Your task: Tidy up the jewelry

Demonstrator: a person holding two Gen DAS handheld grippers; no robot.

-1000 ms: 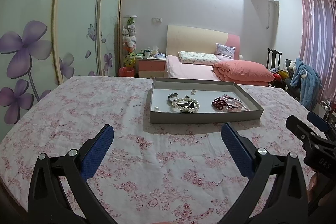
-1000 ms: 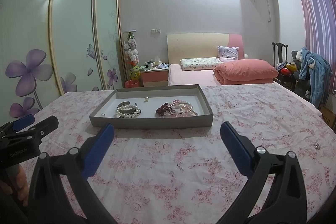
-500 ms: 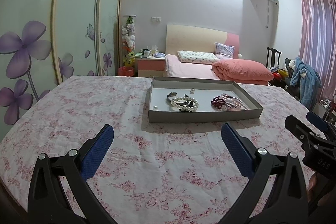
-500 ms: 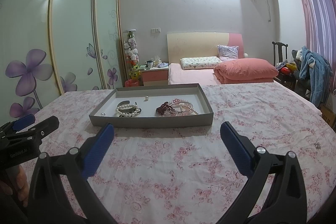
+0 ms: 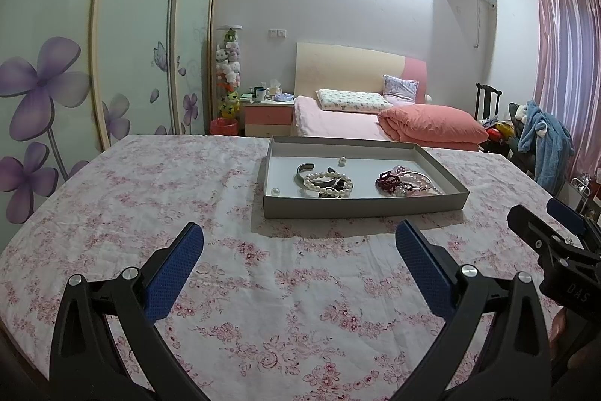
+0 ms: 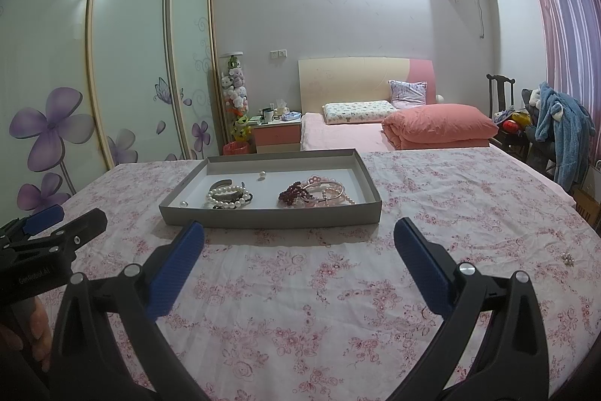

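**Both jaws spread, tray of jewelry ahead**

Left wrist view: the left gripper (image 5: 298, 243) hovers over the flowered counter (image 5: 150, 198), jaws spread wide and holding nothing. Beyond them, slightly right of centre, sits the grey tray (image 5: 360, 205). In it lie a pearl bracelet (image 5: 328, 183) against a silver cuff (image 5: 306, 171), a dark red bead bracelet (image 5: 388, 181) tangled with pink bangles (image 5: 415, 180), and two loose pearls (image 5: 276, 191). The right gripper (image 5: 559, 232) shows at the right edge.

The right wrist view alone shows a small pearl cluster (image 6: 568, 260) on the cloth, outside the right-hand jaw. There the right gripper's jaws are likewise released, the tray (image 6: 270, 215) lying beyond them, toward the left jaw.
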